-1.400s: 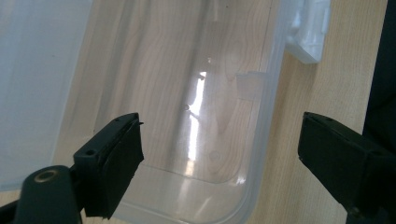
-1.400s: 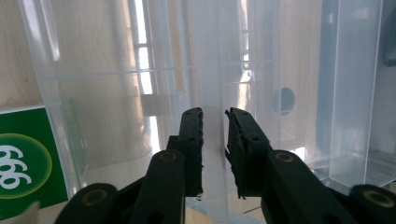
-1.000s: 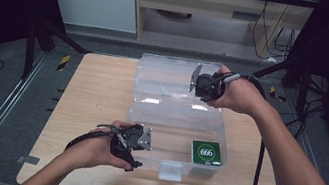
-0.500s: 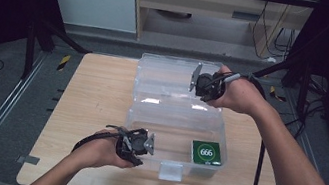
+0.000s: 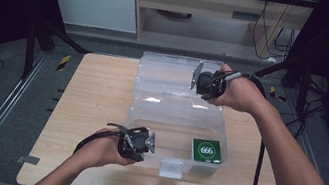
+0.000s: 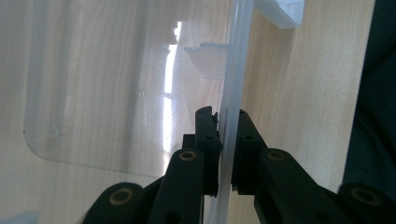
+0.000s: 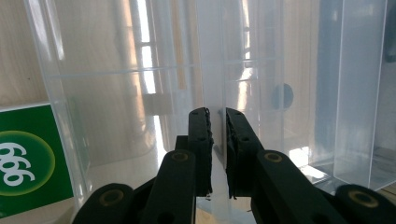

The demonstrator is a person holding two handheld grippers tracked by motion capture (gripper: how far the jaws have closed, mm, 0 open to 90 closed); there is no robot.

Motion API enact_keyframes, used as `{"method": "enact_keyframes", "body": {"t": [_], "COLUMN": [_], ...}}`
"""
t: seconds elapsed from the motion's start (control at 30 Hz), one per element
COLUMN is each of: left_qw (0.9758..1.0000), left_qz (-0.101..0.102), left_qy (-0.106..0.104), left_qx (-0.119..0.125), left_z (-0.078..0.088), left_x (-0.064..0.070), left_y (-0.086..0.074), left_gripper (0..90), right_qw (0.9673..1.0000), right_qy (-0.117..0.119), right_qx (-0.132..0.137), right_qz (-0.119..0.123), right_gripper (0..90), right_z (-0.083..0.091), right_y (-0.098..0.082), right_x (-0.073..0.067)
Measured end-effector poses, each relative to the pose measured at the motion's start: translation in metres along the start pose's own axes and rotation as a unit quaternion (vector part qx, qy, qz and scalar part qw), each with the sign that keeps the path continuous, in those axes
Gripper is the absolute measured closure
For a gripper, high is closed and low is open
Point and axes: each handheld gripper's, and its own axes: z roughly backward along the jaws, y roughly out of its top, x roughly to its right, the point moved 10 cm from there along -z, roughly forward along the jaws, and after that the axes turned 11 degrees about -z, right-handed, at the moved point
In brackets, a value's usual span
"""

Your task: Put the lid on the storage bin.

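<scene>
Wooden table (image 5: 89, 105) under my box (image 5: 172, 124). My left gripper (image 5: 140, 142) had just been closing and pinched the front wall between its jaws. My right gripper (image 5: 203, 81) pinched the raised lid (image 5: 168, 70), opposite.

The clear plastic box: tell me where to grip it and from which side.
Grip the clear plastic box by its thin upright front wall, coming from above with one of the fingers inside and one outside. The wall is narrow enough to pinch; the left gripper is clamped there, near the front left corner, and the right gripper pinches the open lid.
</scene>
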Motion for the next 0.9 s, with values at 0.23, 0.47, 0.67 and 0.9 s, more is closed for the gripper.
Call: {"method": "enact_keyframes", "body": {"t": [0.23,0.47,0.67,0.9], "left_qw": [0.9999,0.9997,0.9995,0.9994], "left_qz": [0.010,0.017,0.022,0.027], "left_qy": [0.008,0.020,0.022,0.022], "left_qx": [-0.003,-0.005,-0.005,-0.004], "left_z": [0.000,0.000,-0.001,-0.001], "left_x": [-0.007,-0.010,-0.009,-0.010], "left_y": [-0.002,-0.003,-0.004,-0.004], "left_gripper": [82.7,82.3,82.1,81.6], "right_qw": [1.0000,0.9999,0.9998,0.9997], "right_qy": [-0.002,0.009,0.019,0.018], "right_qx": [-0.004,-0.006,-0.001,0.013], "right_qz": [0.003,0.000,0.001,0.009], "right_gripper": [84.4,87.0,88.2,88.5], "right_z": [0.000,0.004,0.012,0.024], "right_y": [0.005,0.006,0.008,0.007], "right_x": [0.000,-0.003,-0.013,-0.028]}}
